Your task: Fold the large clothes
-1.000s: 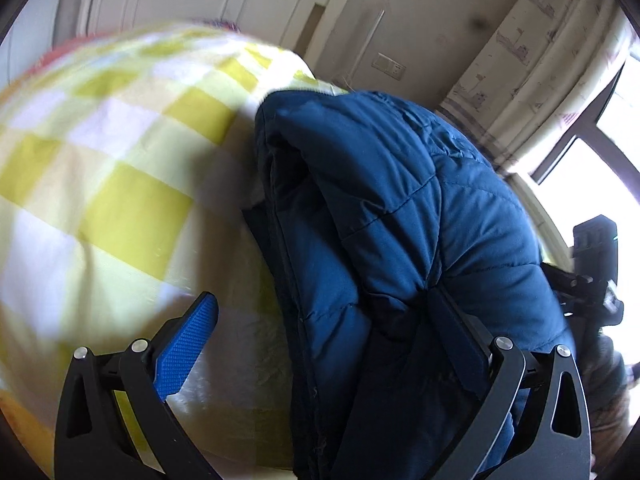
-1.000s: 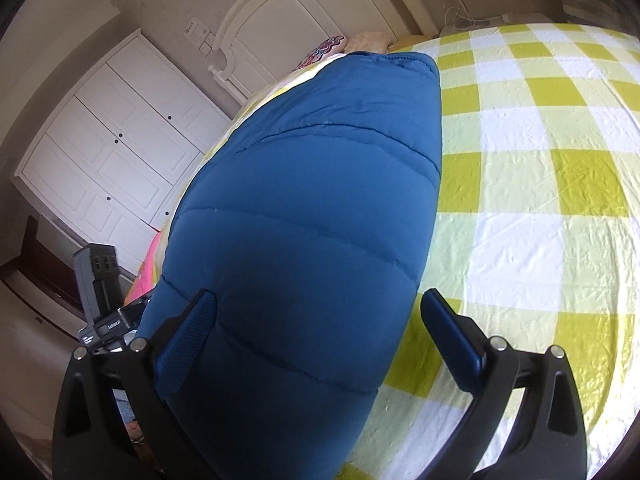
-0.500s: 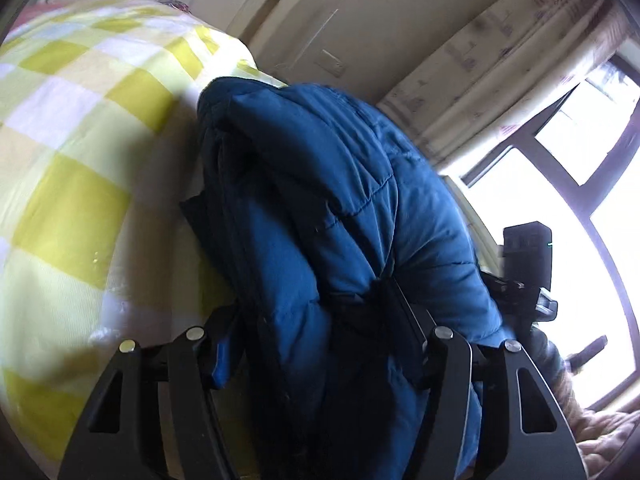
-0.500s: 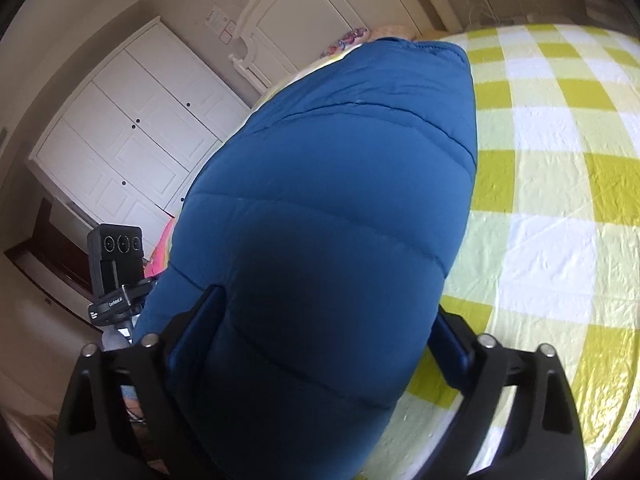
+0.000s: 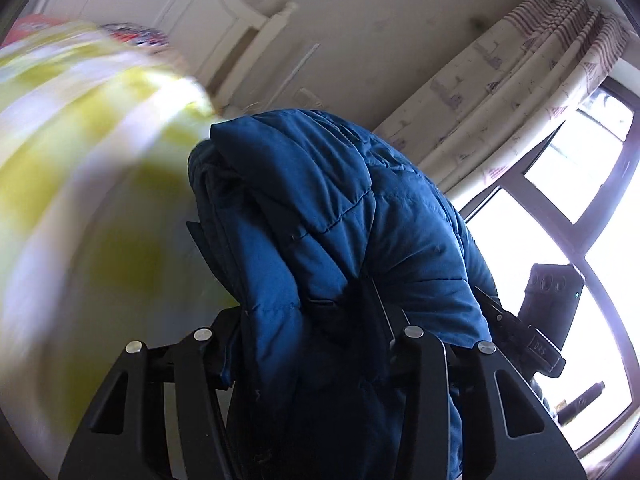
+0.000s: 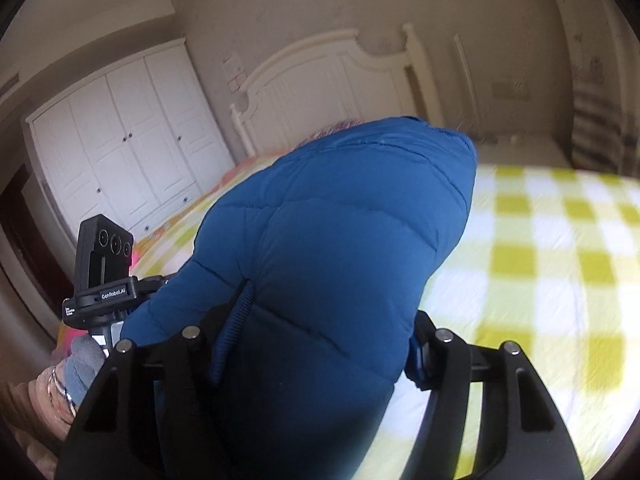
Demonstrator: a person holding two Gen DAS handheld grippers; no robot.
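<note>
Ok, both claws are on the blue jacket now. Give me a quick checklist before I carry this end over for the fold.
1. Left claw clamped on the jacket: ok, jaws have just been closing onto bunched layers.
2. Right claw clamped on the jacket: ok, jaws have just been closing around its thick padding.
3. Both claws holding the same end: ok, each shows in the other's view.
4. Far end still resting on the bed: cannot tell.
5. Bed beside the jacket free of other things: ok.
</note>
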